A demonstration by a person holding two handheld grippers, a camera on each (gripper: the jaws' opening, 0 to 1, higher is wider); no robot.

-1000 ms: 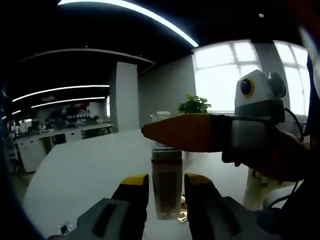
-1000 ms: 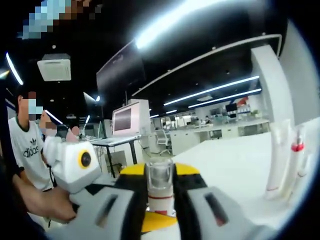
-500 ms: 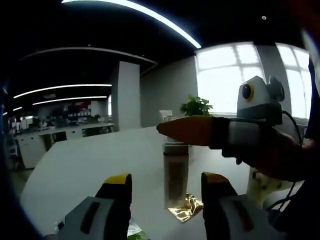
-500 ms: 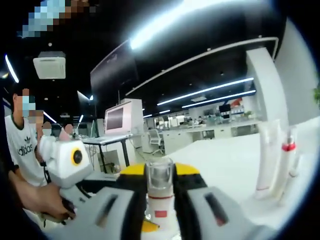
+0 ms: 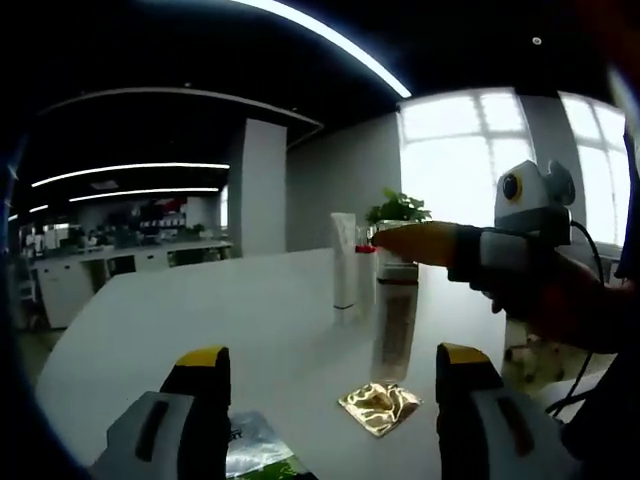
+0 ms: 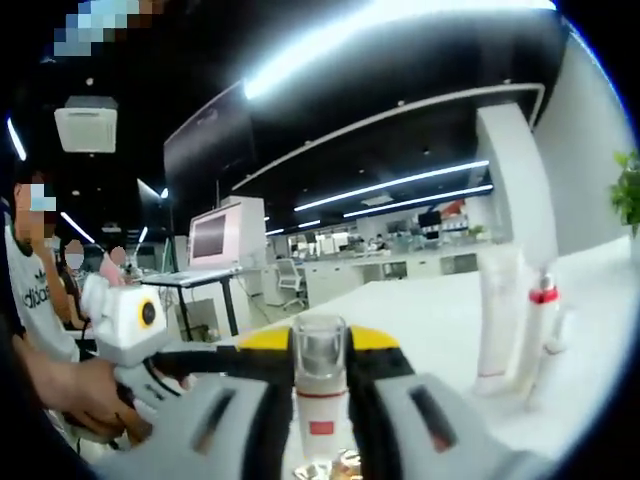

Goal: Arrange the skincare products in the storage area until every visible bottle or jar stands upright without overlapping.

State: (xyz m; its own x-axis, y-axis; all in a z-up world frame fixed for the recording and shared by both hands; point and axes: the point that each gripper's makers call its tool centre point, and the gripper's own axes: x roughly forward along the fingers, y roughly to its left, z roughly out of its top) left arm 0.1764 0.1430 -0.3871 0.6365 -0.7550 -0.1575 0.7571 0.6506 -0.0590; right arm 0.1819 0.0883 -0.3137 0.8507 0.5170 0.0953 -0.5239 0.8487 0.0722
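right gripper view: bottle between right gripper jaws, base seemingly hidden

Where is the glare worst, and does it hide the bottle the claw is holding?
Left gripper view: the windows blow out, leaving the bottle dim and backlit. Right gripper view: ceiling strip lights flare, but the bottle stays readable.

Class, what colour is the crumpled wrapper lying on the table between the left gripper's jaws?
Shiny gold: the wrapper shows best in the left gripper view.
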